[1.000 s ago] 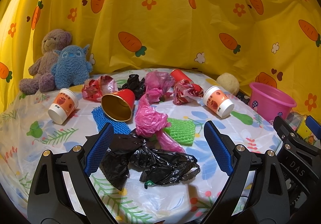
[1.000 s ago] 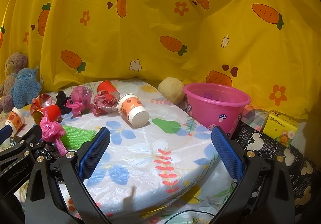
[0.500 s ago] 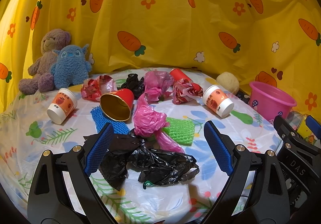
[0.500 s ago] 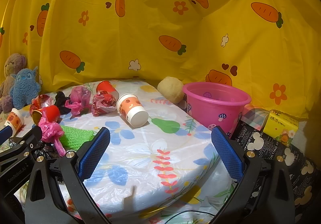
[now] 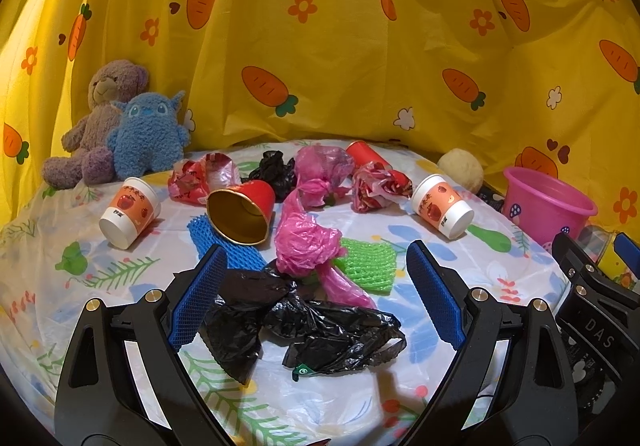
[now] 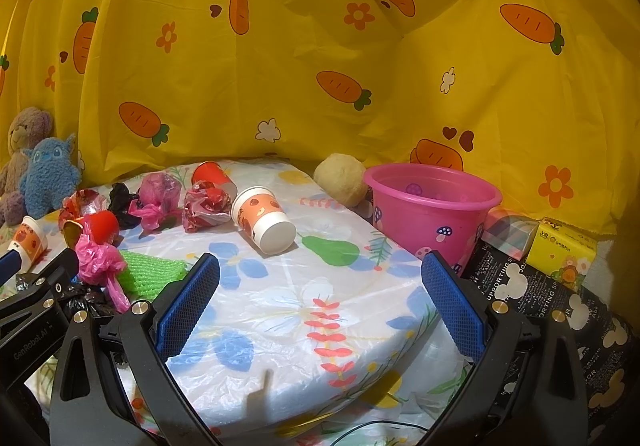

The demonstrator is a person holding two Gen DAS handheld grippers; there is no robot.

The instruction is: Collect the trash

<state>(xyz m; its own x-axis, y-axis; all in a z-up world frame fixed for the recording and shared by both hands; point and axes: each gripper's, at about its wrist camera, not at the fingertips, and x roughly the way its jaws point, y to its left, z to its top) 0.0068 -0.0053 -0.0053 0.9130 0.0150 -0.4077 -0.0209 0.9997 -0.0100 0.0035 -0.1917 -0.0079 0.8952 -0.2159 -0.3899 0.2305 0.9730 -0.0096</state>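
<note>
Black crumpled plastic bag point(image 5: 304, 322) lying on floral-covered surface point(image 5: 52, 278), between wide-apart fingers point(image 5: 198, 298) of left gripper point(image 5: 316, 302), not clamped. Behind it: pink bag point(image 5: 306, 242), green foam net point(image 5: 370, 262), blue foam net point(image 5: 224, 246), red cup point(image 5: 244, 212) on its side.

Right wrist view: right gripper point(image 6: 320, 306) fingers point(image 6: 452, 306) spread apart, holding nothing, over bare surface edge. White paper cup point(image 6: 264, 224) tipped over ahead. Pink bucket point(image 6: 432, 212) upright just off surface's right edge, beside yellow tissue pack point(image 6: 560, 250).
</note>
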